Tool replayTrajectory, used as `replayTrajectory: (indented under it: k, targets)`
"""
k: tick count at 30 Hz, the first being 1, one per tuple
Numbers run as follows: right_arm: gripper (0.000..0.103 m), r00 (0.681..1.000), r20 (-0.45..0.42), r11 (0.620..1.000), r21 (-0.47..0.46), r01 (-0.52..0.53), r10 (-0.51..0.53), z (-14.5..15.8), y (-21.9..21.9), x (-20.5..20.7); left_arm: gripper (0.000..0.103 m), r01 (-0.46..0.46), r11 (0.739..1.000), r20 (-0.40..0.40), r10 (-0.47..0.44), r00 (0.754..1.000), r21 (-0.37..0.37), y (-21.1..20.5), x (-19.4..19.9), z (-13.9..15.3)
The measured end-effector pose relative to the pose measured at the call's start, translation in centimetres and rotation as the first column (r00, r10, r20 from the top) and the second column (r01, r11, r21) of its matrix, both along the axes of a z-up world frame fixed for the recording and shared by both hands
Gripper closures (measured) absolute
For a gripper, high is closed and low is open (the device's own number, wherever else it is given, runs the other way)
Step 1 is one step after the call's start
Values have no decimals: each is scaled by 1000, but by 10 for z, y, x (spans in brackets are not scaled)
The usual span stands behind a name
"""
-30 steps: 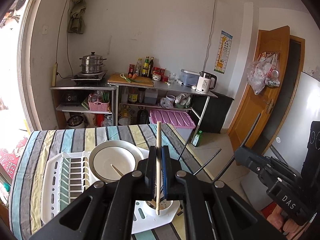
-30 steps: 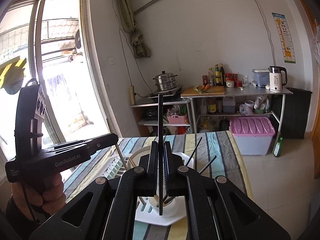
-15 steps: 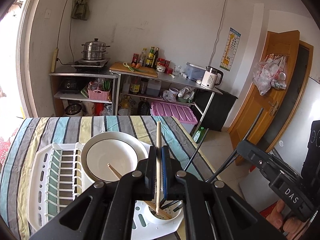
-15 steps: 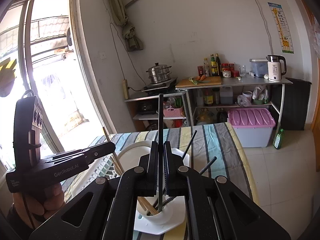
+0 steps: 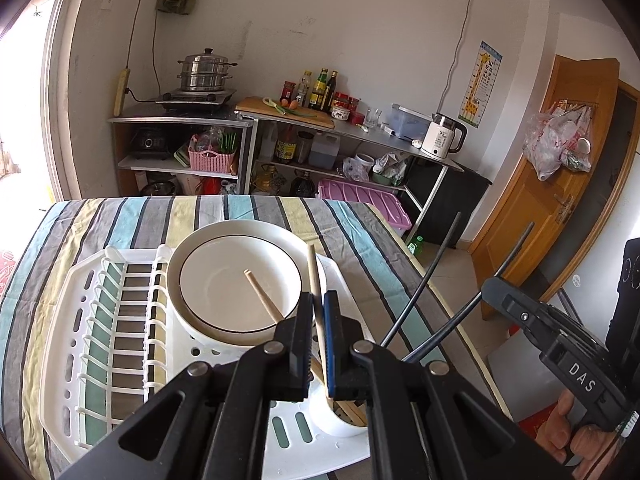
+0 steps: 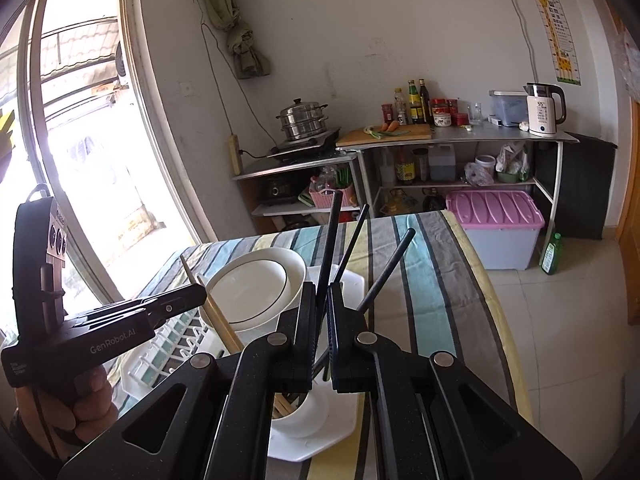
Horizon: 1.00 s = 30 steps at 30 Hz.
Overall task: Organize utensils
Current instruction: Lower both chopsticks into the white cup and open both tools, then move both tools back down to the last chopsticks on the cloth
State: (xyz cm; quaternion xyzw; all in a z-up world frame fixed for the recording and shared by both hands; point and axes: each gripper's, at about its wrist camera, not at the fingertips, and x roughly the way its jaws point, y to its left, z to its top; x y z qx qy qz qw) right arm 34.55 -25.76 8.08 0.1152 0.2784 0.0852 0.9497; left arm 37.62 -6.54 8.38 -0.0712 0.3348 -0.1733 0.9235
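**Both grippers clamped on chopsticks over the cup**

Left gripper pinches a wooden chopstick; right gripper pinches a black chopstick. Lower ends sit in the white cup just below the fingers (bodies read "GenRobot.AI", "DAS").

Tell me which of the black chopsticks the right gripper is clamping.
The black chopstick nearest the bowls and steepest of the three: it alone passes between the pads of the right gripper. The other two lean free toward the table's edge.

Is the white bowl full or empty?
Empty: the white bowl shows a bare inside; one wooden chopstick only crosses before it.
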Motion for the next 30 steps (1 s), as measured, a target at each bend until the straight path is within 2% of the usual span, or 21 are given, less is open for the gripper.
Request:
replayTrajectory:
  k: [6, 9, 18, 25, 30]
  targets:
    - [97, 1000, -13, 1000, -7, -17, 17, 3, 0, 0, 96, -14, 999, 18, 14, 1000, 31, -2, -2, 1]
    - [90, 1000, -7, 1000, -21, -11, 11, 4, -1, -6, 96, -22, 999, 26, 21, 999, 27, 1, -6, 4]
    - [89, 1000, 1, 1000, -13, -9, 9, 4, -7, -34, 91, -25, 999, 37, 24, 999, 43, 8, -30, 5]
    - [89, 1000, 8, 1000, -17, -10, 10, 3, -11, -78, 91, -23, 996, 53, 18, 998, 83, 15, -71, 0]
    - [89, 1000, 7, 999, -33, -19, 20, -3, -7, -117, 91, -4, 996, 57, 0, 998, 85, 22, -111, -7]
